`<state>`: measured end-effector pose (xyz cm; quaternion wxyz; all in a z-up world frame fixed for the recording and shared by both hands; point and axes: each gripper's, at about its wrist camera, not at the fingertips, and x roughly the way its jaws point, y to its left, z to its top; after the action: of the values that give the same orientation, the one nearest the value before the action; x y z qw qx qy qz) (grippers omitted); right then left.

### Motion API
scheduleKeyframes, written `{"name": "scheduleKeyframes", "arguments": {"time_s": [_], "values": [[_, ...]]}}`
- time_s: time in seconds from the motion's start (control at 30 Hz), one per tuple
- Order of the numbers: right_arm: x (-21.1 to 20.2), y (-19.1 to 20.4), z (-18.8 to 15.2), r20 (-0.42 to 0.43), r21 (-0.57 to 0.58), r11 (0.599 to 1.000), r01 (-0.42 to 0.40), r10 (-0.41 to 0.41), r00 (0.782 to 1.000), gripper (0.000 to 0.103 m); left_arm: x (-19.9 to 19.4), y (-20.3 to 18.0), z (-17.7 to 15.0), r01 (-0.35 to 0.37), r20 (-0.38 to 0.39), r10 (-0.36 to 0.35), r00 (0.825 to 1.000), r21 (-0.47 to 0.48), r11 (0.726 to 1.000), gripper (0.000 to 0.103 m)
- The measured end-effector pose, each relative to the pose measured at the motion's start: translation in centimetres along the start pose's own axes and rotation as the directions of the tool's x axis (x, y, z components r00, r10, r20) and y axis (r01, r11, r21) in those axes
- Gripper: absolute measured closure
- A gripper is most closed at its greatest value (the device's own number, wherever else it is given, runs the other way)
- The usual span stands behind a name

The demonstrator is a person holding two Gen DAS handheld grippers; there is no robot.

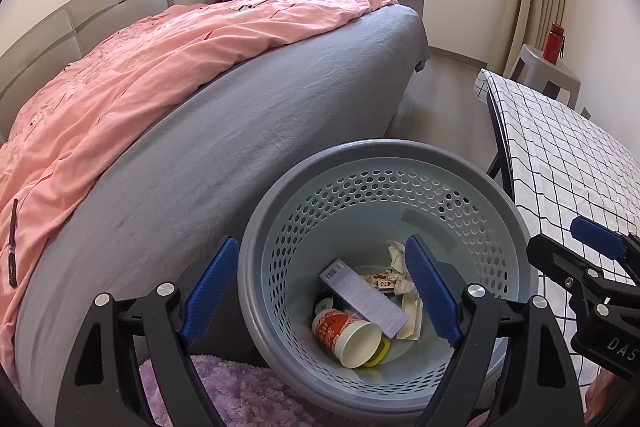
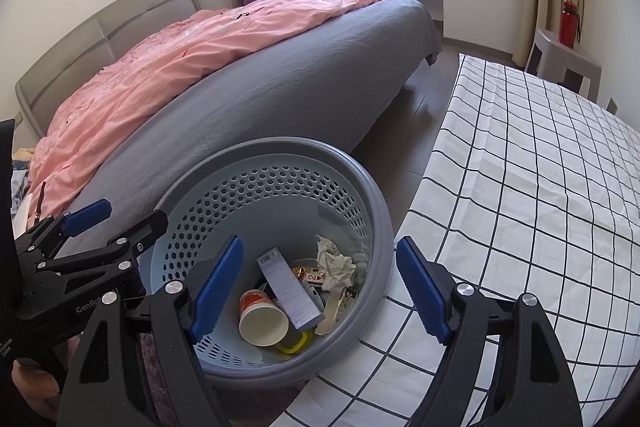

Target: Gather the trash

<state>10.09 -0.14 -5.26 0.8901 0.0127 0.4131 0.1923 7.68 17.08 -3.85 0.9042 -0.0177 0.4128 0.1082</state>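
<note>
A grey perforated trash bin [image 1: 372, 155] stands on the floor between the bed and the table; it also shows in the right wrist view [image 2: 280, 147]. Inside lie a red-and-white paper cup [image 1: 346, 337], a grey flat box with a barcode [image 1: 362, 297], crumpled paper [image 1: 396, 259] and small scraps. The right wrist view shows the cup [image 2: 262, 319], box [image 2: 288, 291] and crumpled paper [image 2: 334, 261]. My left gripper [image 1: 320, 295] hovers over the bin, open and empty. My right gripper [image 2: 320, 291] hovers over the bin's right rim, open and empty.
A bed with grey sheet [image 1: 256, 115] and pink duvet [image 1: 160, 43] lies left of the bin. A table with a checked cloth [image 2: 540, 187] is right of it. A purple rug [image 1: 240, 395] lies underneath. A red bottle [image 1: 554, 43] stands on a stool.
</note>
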Motion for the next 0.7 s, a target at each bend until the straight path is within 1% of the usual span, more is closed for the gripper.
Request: {"name": "scheduleKeyframes", "arguments": {"time_s": [0.5,0.7], "values": [[-0.59,-0.08,-0.08,0.012,0.004,1.0,0.004,-0.005,1.0,0.017,-0.92,0.05,0.11,-0.012,0.013,0.012,1.0,-0.005,1.0,0.018],[-0.68,-0.03,-0.05,0.013,0.004,1.0,0.003,-0.003,1.0,0.017,-1.01,0.14,0.12,-0.012,0.014,0.012,1.0,-0.006,1.0,0.018]]}}
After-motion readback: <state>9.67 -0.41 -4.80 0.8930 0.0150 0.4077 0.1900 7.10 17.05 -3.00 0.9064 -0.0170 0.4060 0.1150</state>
